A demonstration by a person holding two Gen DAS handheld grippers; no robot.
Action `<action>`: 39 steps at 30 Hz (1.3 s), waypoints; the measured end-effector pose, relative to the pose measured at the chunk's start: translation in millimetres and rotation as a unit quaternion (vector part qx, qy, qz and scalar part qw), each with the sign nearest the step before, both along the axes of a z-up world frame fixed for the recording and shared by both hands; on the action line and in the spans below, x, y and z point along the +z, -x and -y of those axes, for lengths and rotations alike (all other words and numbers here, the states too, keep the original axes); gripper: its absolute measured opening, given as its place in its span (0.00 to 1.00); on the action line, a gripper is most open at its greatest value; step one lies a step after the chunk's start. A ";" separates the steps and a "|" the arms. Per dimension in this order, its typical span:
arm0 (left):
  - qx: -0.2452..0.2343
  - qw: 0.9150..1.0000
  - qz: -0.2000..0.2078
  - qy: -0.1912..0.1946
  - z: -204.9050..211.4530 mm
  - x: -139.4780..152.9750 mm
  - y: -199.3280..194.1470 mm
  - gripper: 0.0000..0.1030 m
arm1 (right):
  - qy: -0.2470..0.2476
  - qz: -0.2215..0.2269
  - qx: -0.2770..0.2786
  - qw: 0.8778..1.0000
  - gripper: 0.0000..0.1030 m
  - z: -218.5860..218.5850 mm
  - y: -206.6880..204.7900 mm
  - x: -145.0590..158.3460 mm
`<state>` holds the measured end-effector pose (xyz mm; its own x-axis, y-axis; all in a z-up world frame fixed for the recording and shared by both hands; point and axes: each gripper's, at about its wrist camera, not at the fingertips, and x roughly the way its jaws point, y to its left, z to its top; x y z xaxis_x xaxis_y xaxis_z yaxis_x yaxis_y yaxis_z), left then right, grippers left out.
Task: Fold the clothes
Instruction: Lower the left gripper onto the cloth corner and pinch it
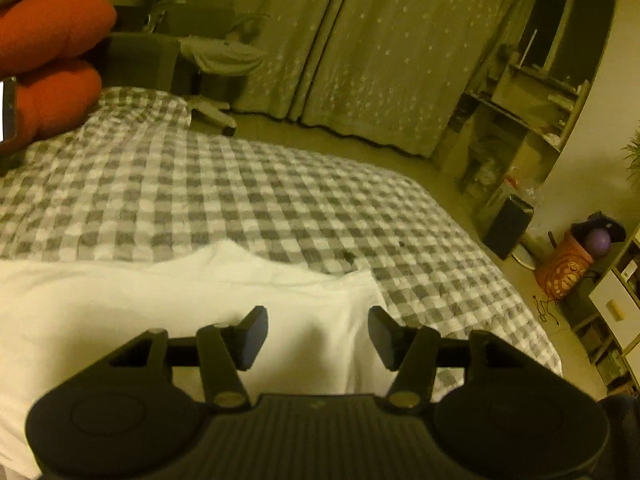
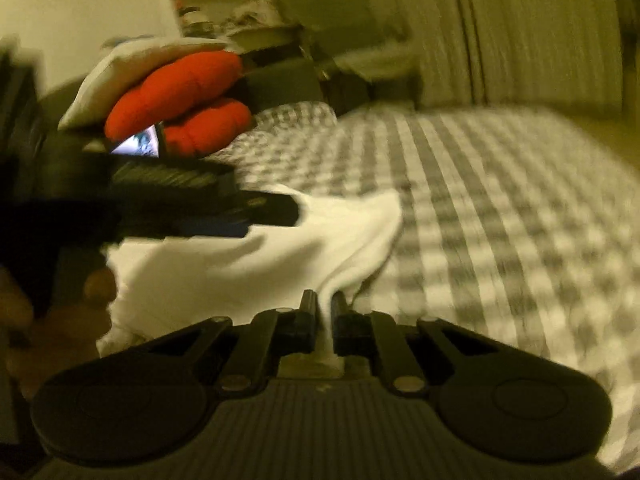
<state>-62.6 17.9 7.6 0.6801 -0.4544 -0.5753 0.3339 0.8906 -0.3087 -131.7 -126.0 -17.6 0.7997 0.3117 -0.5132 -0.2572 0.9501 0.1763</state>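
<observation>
Jaws: left gripper (image 1: 318,336) wide apart, nothing between them, hovering over white garment (image 1: 120,312). Right gripper (image 2: 323,316) nearly closed, pinching a fold of the cloth at its edge. Garment lies on checked bedspread (image 1: 280,200), partly spread, one corner lifted w/ the right pinch. Right view blurred. Looks thin, soft, light, prob. drapes and bunches easily; best held at hem/corner, both sides, to keep the edge straight.
</observation>
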 end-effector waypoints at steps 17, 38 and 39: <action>-0.026 0.994 -0.058 0.084 -23.8 -10.7 -27.0 0.57 | 0.078 0.054 0.050 0.994 0.08 -39.1 11.5 -14.1; -0.056 0.992 -0.082 0.081 -10.1 -26.4 -53.8 0.09 | 0.083 0.074 0.047 0.993 0.07 -40.7 10.3 -9.2; -0.056 0.993 -0.075 0.073 -8.8 -24.9 -54.1 0.07 | 0.081 0.071 0.046 0.993 0.07 -39.8 9.9 -8.8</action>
<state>-8.4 26.7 -17.2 0.5322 -0.6086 -0.5884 0.3687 0.7923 -0.4860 -141.6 -86.1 -26.4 0.8398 0.3096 -0.4459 -0.3560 0.9342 -0.0219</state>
